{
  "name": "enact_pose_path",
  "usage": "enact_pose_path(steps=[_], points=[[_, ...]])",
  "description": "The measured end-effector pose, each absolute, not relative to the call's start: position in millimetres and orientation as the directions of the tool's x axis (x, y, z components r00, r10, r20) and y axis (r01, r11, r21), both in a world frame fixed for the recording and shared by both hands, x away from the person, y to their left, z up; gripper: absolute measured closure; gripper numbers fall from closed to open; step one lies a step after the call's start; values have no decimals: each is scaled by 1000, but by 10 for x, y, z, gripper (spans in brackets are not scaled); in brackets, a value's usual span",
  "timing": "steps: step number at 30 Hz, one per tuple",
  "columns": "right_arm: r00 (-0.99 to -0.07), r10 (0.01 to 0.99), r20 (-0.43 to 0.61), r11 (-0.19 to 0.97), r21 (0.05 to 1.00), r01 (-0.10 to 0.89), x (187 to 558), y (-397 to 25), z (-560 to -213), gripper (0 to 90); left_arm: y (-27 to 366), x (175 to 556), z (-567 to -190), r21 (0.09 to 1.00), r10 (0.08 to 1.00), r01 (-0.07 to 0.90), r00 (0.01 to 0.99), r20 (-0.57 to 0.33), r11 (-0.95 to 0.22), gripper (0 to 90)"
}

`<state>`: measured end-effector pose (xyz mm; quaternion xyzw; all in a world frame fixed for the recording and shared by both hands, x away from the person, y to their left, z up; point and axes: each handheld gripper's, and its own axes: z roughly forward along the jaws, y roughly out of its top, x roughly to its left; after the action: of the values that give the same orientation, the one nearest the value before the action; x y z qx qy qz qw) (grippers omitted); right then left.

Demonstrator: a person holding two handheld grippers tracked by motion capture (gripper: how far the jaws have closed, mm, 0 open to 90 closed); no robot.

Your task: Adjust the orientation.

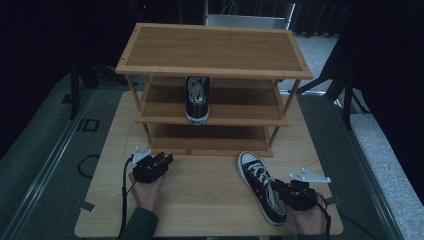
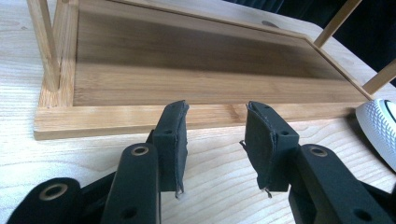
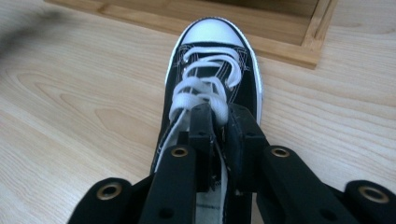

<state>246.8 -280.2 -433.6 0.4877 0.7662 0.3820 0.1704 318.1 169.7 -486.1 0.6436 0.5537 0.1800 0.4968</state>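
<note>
A black canvas sneaker (image 1: 262, 187) with white laces and a white toe cap lies on the table at the front right, toe pointing at the rack. My right gripper (image 1: 283, 191) is shut on the sneaker (image 3: 212, 84) at its tongue and collar, jaws nearly together. A matching sneaker (image 1: 197, 98) stands on the middle shelf of the wooden three-shelf rack (image 1: 215, 72), heel toward me. My left gripper (image 1: 165, 159) rests open at the front left, empty, just before the rack's bottom shelf (image 2: 196, 88). In the left gripper view, my left gripper (image 2: 215, 140) has the white toe cap (image 2: 380, 128) at the far right.
The rack stands on a light wooden table (image 1: 200, 195) whose front edge is close to my hands. Dark tripod legs (image 1: 345, 85) and grey floor surround the table. A cable (image 1: 125, 190) trails from the left gripper.
</note>
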Motion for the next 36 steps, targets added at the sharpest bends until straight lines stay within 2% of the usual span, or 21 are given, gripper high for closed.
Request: enact_pose_path(steps=[9, 19, 21, 22, 28, 36], points=[[-464, 879, 108, 248, 728, 639, 2458, -2815, -4437, 797, 1681, 3184, -4868, 838, 891, 537, 325, -316, 100, 591], [-456, 884, 106, 249, 719, 649, 2547, -2796, -4531, 865, 1655, 3194, -4880, 836, 890, 540, 330, -315, 96, 591], [-456, 882, 121, 235, 726, 647, 2551, -2809, -4530, 880, 1657, 3192, -4876, 837, 891, 539, 328, -315, 98, 591], [-456, 874, 165, 203, 731, 652, 2563, -2852, -4539, 884, 1664, 3192, -4876, 837, 891, 539, 328, -314, 96, 591], [-462, 843, 274, 121, 741, 661, 2580, -2934, -4570, 888, 1666, 3193, -4875, 837, 891, 538, 327, -315, 99, 591], [-469, 833, 292, 98, 758, 645, 2567, -2893, -4553, 888, 1666, 3194, -4873, 838, 891, 537, 327, -316, 100, 592]])
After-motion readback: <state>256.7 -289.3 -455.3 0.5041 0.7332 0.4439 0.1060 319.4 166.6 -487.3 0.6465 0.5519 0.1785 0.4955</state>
